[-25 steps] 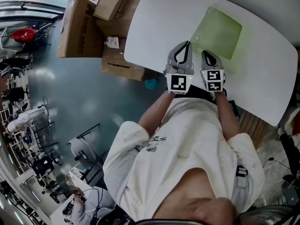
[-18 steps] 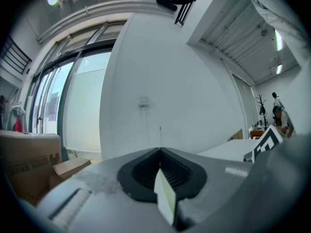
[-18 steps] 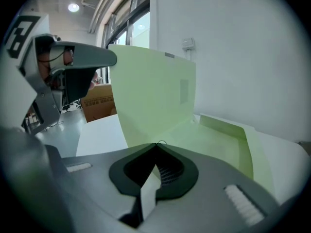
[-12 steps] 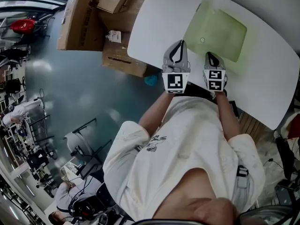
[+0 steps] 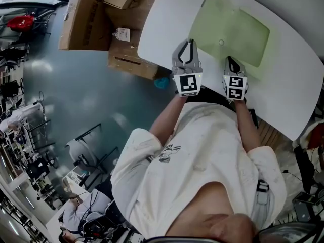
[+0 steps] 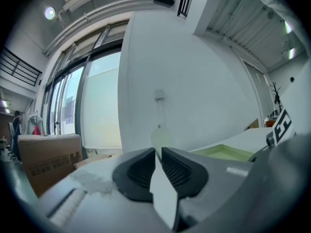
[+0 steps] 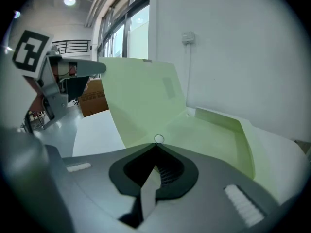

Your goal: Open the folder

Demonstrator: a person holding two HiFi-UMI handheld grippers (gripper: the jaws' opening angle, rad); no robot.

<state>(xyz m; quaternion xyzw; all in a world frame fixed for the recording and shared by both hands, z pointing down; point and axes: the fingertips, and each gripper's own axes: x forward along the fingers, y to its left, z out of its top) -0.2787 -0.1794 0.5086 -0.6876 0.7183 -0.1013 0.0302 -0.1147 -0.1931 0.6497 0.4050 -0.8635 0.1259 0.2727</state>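
Folder (image 5: 230, 27) on table (image 5: 296, 80); boxes (image 5: 83, 19) on floor (image 5: 76, 95) left (beside table edge).

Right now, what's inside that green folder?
The folder lies half open, its flap raised. Inside it is bare green, with only a small round snap showing and no papers in view. The right claw covers the nearest strip, so that part stays unseen.
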